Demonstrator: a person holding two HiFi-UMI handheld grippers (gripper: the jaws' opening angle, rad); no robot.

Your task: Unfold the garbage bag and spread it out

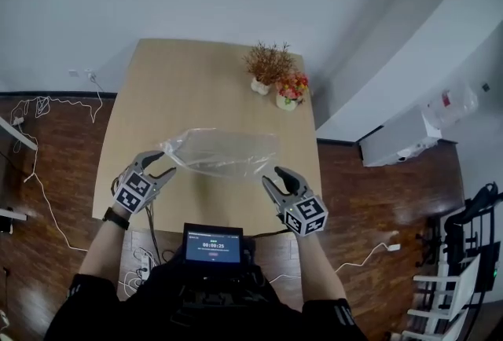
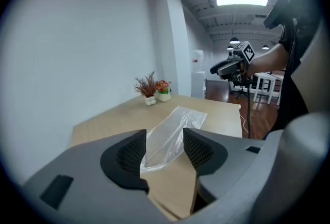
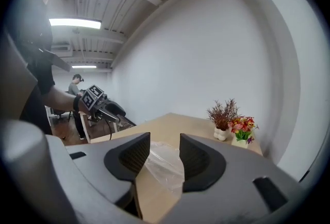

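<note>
clear garbage bag (image 1: 224, 151) lies on the pale wooden worktop (image 1: 157, 80), a wrinkled strip running left to right across the near half, partly spread.

left tool (image 1: 163, 164) is at the bag's left end, jaws wide. its own view shows the bag's near end in the gap with the pads not squeezing it. whether the film brushes a pad, cannot tell.

right tool (image 1: 273, 177) is at the bag's right end, jaws wide too. the bag shows on the worktop between them, nothing gripped.

far right corner of the worktop: dried plant (image 1: 267, 64) in a white pot, just beside a flower pot (image 1: 291, 88) with red and orange blooms. both well apart from the bag.

small screen (image 1: 213, 245) at the person's chest. cables (image 1: 39, 108) on the wood floor at left.
</note>
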